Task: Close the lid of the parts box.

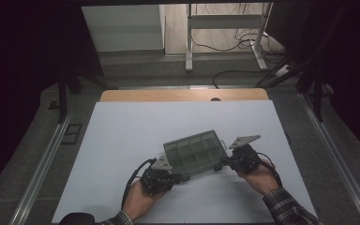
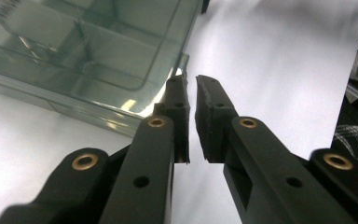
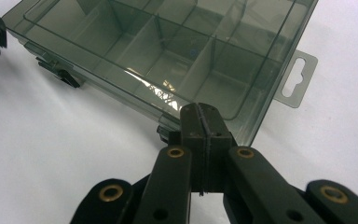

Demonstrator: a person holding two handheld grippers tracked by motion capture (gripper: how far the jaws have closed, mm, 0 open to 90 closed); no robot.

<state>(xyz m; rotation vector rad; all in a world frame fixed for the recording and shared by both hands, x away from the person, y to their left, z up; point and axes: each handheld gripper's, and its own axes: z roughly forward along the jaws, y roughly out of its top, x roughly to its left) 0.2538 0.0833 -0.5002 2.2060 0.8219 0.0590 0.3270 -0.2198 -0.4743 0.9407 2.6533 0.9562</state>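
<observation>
Looking down from the high view, a smoky grey translucent plastic organiser box with divided compartments (image 1: 195,152) lies closed on the white sheet covering the table (image 1: 122,140), a little right of centre and near the person's edge, turned at a slight angle. The left gripper (image 1: 180,177) sits at the box's near left corner and the right gripper (image 1: 226,162) at its right end, one to each side, which looks like a way to steady the case or work at its front edge from both ends at once. A checked sleeve (image 1: 286,208) comes in at the bottom right.

In the left gripper view the jaws stand almost together with only a thin slit between them, and nothing lies in that slit; the tips rest just beside the box's corner (image 2: 98,56), apparently nudging its rim rather than pinching it.

In the right gripper view the jaws are pressed fully together, pad against pad, with their joined tip right at the box's front wall (image 3: 168,60), close to a small dark latch; whether they touch it I cannot tell. A second dark latch (image 3: 58,72) shows further along that edge, and a clear hang tab (image 3: 298,77) juts from the end wall. Closed jaws make a firm poking point, suited to levering a clasp
</observation>
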